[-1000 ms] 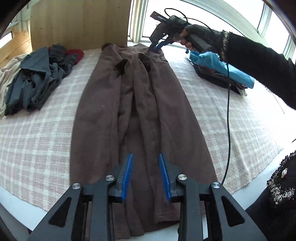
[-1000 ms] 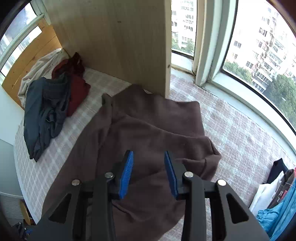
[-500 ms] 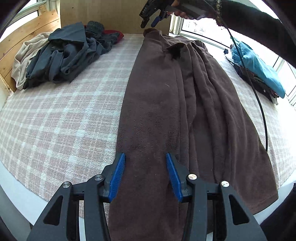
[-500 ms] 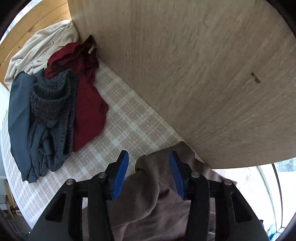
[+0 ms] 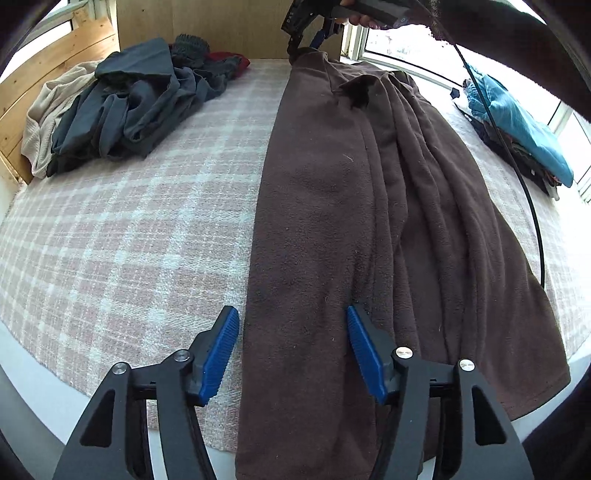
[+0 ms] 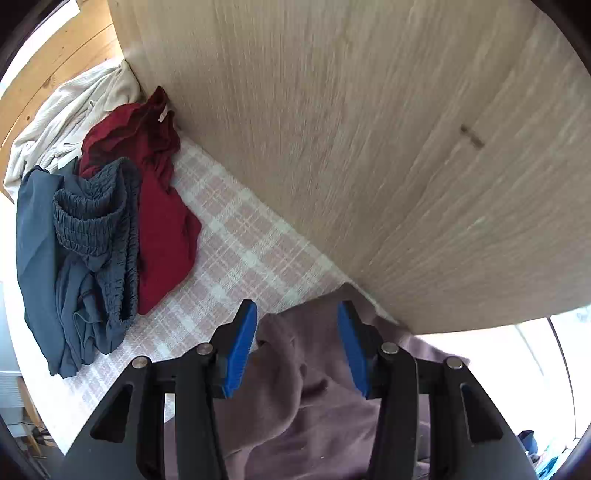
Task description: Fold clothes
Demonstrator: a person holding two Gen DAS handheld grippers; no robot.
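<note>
A long brown fleece garment (image 5: pixel 325 206) lies stretched lengthwise down the middle of a pink-and-white plaid cloth (image 5: pixel 140 221) covering the work surface, its near hem hanging just over the front edge. My left gripper (image 5: pixel 291 350) points down over that near end; its jaws have just been opening, and the blue pads (image 5: pixel 218 354) now stand apart on either side of the garment's left-hand panel without pressing it, so I read it as released. At the far end, my right gripper (image 5: pixel 314 33), held in a dark-sleeved hand (image 5: pixel 365 14), hangs over the garment's top corner beside a pale wooden panel (image 6: pixel 369 147). In the right wrist view that gripper (image 6: pixel 299 343) has its jaws spread either side of a raised fold of the brown fleece (image 6: pixel 295 369); the fabric sits between the pads, but I see a gap on both sides and no pinch. To the left, a heap of unfolded clothes rests on the plaid: a slate-blue piece with a shirred band (image 6: pixel 88 229), a dark red garment (image 6: pixel 159 206) and a cream knit (image 6: pixel 66 114) against the wooden corner. On the right, by the window, a teal item (image 5: pixel 517 125) tops a small folded stack. A black cable (image 5: pixel 532 221) loops from the right gripper across the fleece's right side.
</note>
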